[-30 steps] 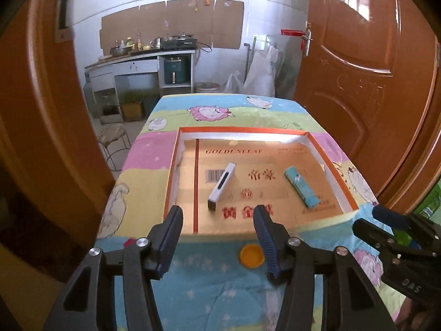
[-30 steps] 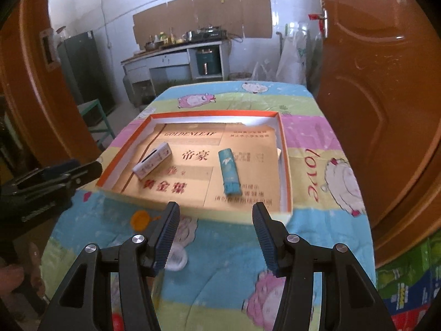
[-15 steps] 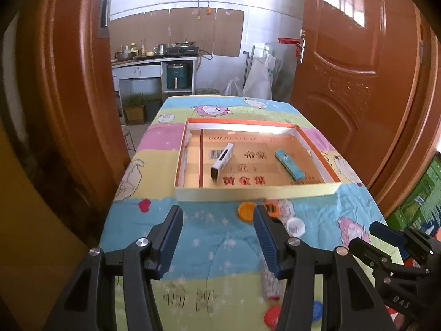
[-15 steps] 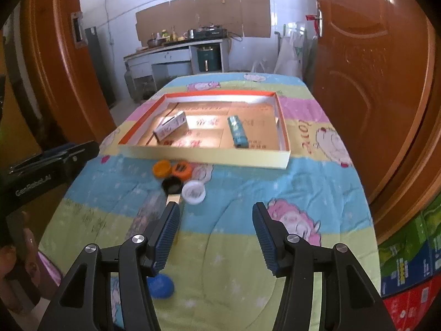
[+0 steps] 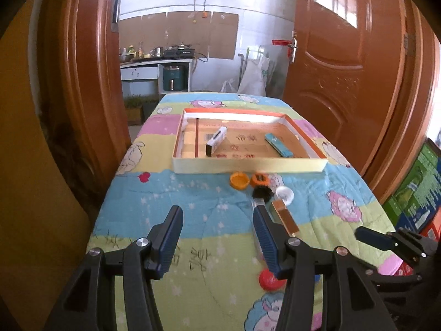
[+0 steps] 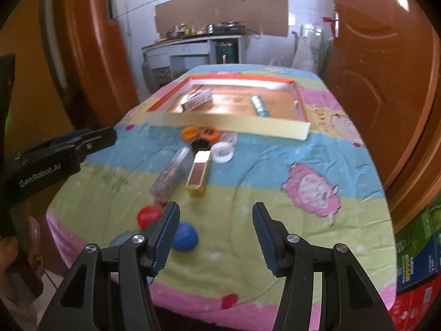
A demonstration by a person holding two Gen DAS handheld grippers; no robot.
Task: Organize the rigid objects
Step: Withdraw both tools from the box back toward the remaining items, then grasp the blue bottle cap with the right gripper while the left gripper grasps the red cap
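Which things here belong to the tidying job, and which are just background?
Job:
shallow box
white box and teal stick inside it
loose caps
gold box
clear tube

Background:
cartoon blanket
doors
kitchen counter

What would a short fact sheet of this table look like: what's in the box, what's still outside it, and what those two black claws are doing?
surface: table under a cartoon-print cloth
box: shallow cardboard tray with orange rim
inside box: white rectangular box; teal tube
outside box, near it: two orange caps, black cap, white cap
outside box, mid-table: gold box, clear patterned tube
near edge: red cap, blue cap
left gripper: open, empty
right gripper: open, empty
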